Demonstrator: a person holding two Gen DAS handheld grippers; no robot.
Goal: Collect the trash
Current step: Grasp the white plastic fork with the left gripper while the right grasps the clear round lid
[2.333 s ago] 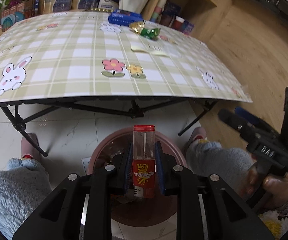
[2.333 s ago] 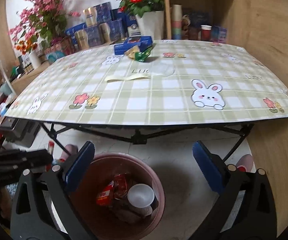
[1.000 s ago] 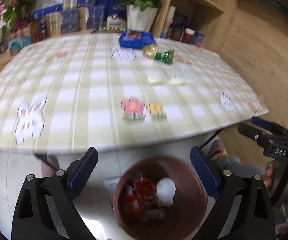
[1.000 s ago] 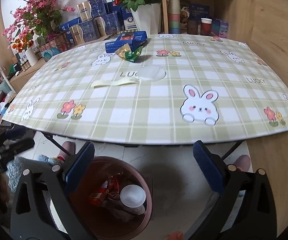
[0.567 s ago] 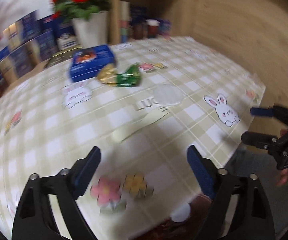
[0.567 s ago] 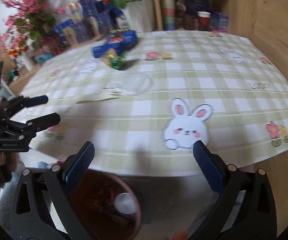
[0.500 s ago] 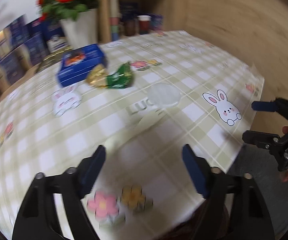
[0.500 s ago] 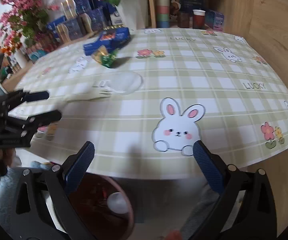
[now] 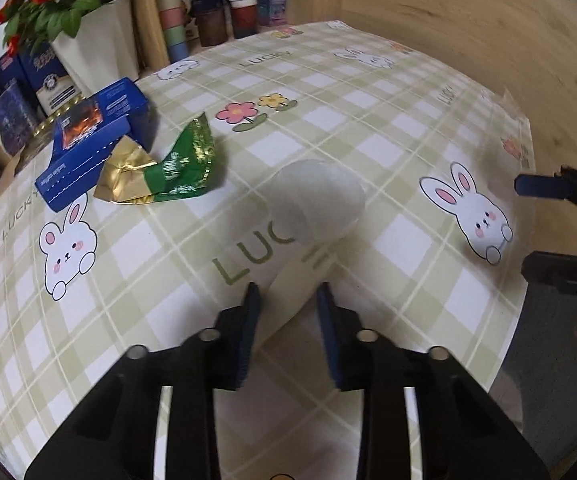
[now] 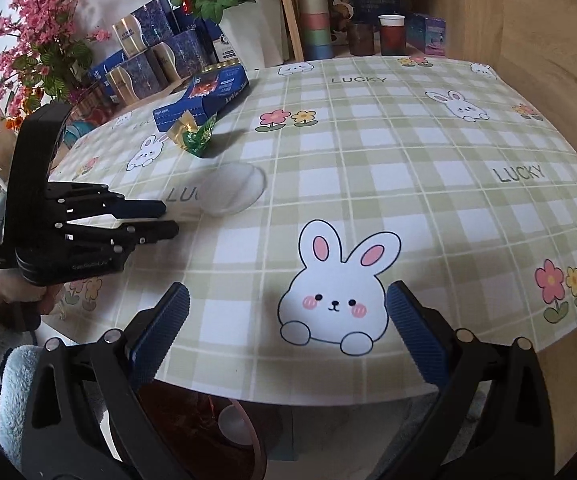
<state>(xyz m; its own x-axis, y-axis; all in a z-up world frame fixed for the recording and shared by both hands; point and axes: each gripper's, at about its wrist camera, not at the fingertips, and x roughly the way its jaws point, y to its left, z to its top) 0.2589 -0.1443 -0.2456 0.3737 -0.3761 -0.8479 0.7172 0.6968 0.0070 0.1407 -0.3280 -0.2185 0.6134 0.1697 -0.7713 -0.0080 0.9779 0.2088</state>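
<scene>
Left hand-held gripper (image 9: pixel 286 300) narrowed, closing around pale strip (image 9: pixel 288 292).

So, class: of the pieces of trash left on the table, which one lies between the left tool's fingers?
The pale paper strip, not the green-gold wrapper or blue box.

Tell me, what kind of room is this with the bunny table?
Probably a room in someone's home, maybe a living room. A folding table wears a bunny tablecloth, a flower pot and gift boxes stand behind it, and paper cups sit on a wooden shelf.
</scene>
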